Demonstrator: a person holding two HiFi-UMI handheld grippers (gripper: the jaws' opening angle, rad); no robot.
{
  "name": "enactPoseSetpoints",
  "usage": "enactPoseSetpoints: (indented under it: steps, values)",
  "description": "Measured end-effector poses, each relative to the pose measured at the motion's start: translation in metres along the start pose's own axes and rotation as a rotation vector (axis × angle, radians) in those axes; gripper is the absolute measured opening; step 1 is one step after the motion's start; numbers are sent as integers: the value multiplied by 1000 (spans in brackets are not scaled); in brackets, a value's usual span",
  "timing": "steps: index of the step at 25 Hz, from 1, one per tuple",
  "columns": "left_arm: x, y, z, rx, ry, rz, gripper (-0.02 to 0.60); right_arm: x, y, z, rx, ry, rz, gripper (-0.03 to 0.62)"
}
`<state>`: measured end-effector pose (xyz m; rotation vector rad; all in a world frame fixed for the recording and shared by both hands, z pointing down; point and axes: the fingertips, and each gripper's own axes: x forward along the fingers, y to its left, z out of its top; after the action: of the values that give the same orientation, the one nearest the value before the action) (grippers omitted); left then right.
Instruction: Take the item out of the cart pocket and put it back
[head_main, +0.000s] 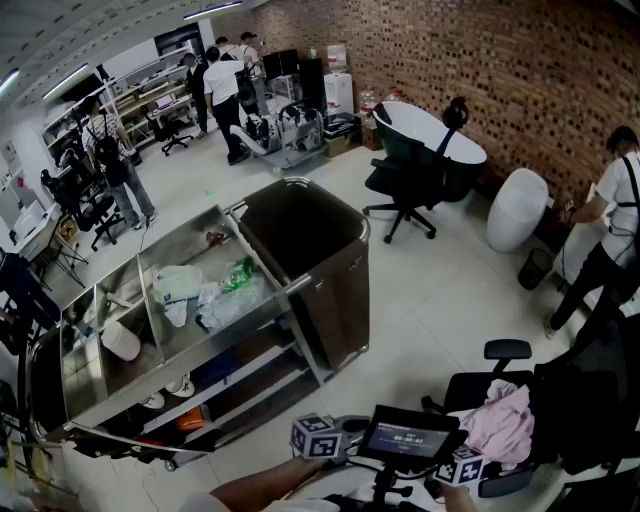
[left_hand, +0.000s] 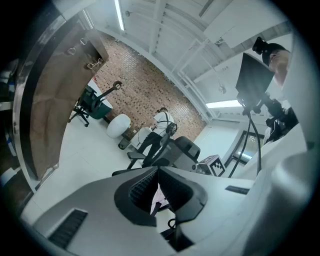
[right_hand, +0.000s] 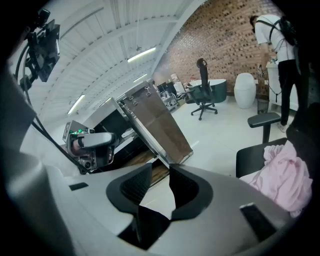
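Observation:
The steel cart (head_main: 120, 385) stands at the left in the head view, with its dark brown pocket (head_main: 300, 235) hung on the right end. Plastic bags and a green item (head_main: 238, 272) lie in the cart's top tray. Both grippers sit low at the bottom edge, short of the cart; only their marker cubes (head_main: 318, 437) (head_main: 462, 466) show there. My left gripper (left_hand: 158, 171) has its jaws closed together with nothing between them, and the pocket's brown side (left_hand: 55, 100) is at its left. My right gripper (right_hand: 160, 175) stands slightly open and empty, aimed toward the pocket (right_hand: 160, 127).
A black chair with a pink cloth (head_main: 500, 420) is close at my right. Another office chair (head_main: 405, 185), a white tub (head_main: 440, 135) and a white round bin (head_main: 517, 208) stand by the brick wall. A person (head_main: 610, 230) is at the right; others work at the back.

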<state>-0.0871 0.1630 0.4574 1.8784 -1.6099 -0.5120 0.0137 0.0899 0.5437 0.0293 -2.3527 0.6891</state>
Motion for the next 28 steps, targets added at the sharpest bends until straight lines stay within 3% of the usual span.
enactPoseSetpoints:
  steps: [15, 28]
  values:
    - [-24, 14, 6, 5, 73, -81, 2, 14, 16, -4, 86, -46, -83, 117]
    - [14, 23, 25, 14, 23, -38, 2, 14, -23, 20, 43, -17, -61, 117]
